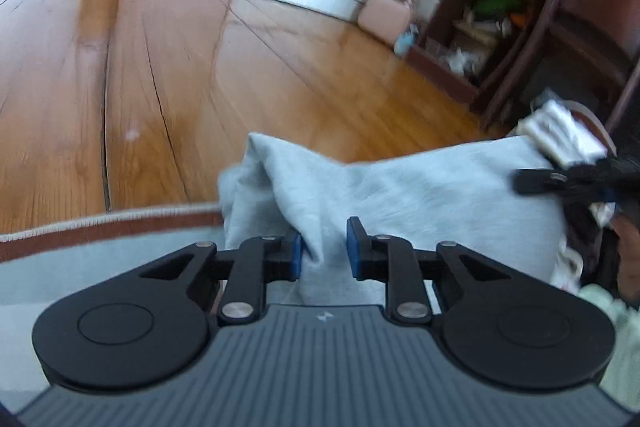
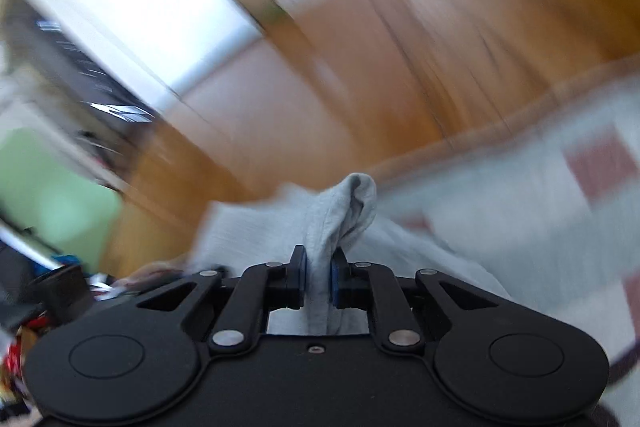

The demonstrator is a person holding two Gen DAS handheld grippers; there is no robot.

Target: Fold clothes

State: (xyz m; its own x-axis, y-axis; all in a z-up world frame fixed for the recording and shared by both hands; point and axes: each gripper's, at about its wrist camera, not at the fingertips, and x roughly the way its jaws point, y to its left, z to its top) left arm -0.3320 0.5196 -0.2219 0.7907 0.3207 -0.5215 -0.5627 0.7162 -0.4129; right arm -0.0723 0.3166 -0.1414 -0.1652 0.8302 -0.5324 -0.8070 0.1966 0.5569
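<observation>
Blurring smears most of the right wrist view: the wooden floor (image 2: 360, 75), a green patch at the left and some clutter in the lower left corner cannot be made out. In the left wrist view the dark wooden shelf unit (image 1: 500, 27) holds small things too soft to name, and the frame's right edge cuts off the other tool.

The right gripper (image 2: 318, 279) has its fingers (image 2: 298, 277) clenched on a bunched fold of the grey garment (image 2: 352, 215), which rises in a peak just beyond the pads. The left gripper (image 1: 324, 247) has its fingers (image 1: 294, 251) parted, with a fold of the same grey garment (image 1: 400, 187) lying between them; it touches the left pad, and the right pad stands apart from it. The cloth hangs spread between the two tools, above a pale rug (image 1: 80, 267) with a reddish border.
</observation>
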